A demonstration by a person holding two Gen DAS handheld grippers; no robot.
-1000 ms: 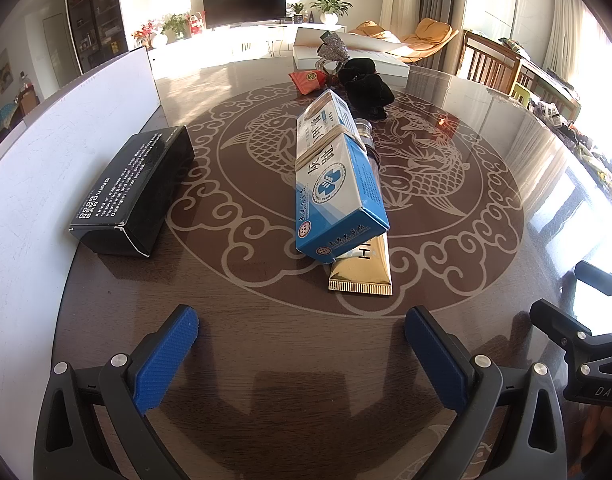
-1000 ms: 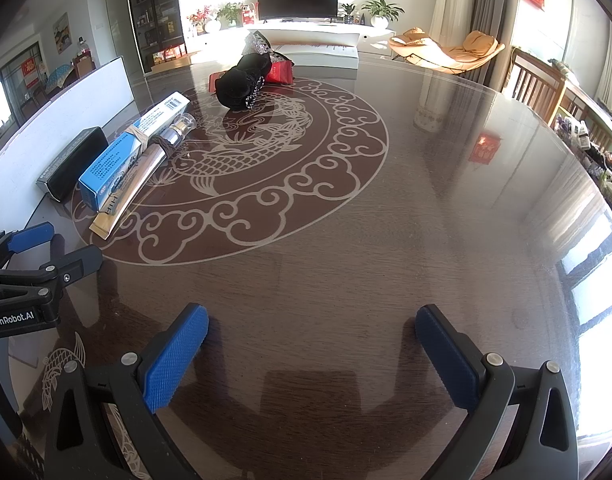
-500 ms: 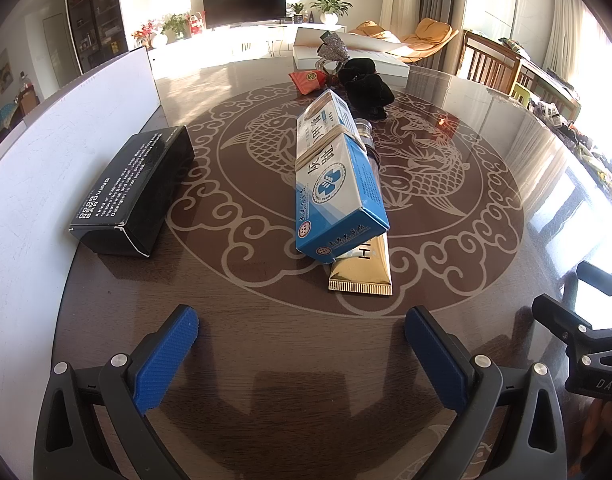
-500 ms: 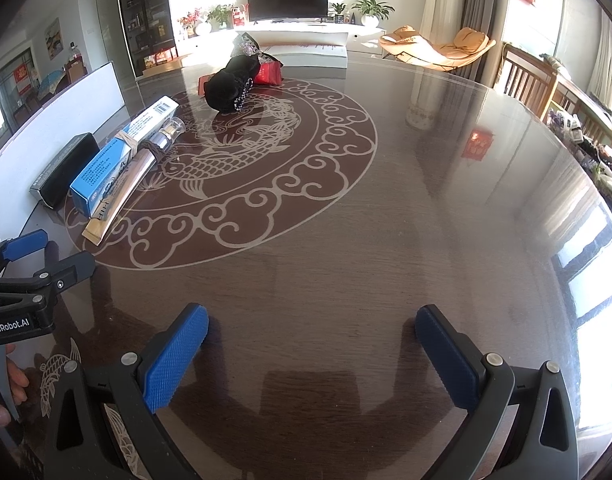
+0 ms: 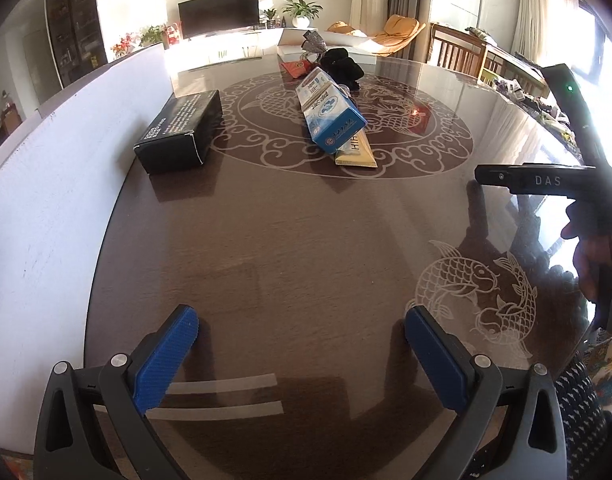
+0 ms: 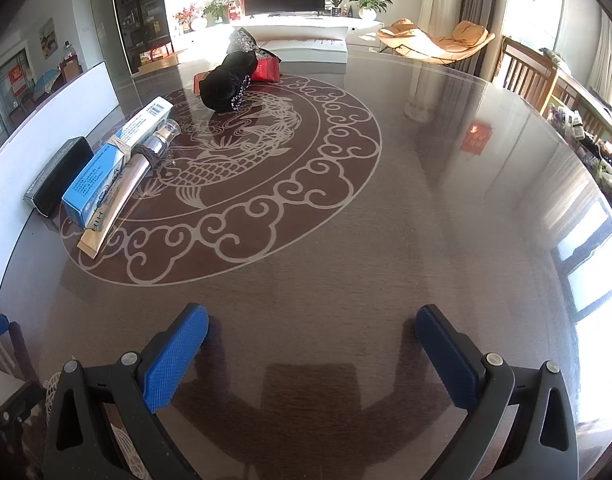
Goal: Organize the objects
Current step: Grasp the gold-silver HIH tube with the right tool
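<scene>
A dark round table (image 6: pixel 386 240) carries a black box (image 5: pixel 178 136) beside a white board (image 5: pixel 46 200). A blue carton (image 5: pixel 332 114) lies against a gold tube (image 5: pixel 356 150). Farther back sits what may be a black pouch (image 6: pixel 226 80). Left gripper (image 5: pixel 302 344) and right gripper (image 6: pixel 312 344) gape wide, empty.

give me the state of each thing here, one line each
left tool: open, empty, above the table
right tool: open, empty
black box: closed, lying flat by the white board
blue box: closed, lying on its side, banded
gold tube: lying flat beside the blue box
black bag: slumped on the table
</scene>
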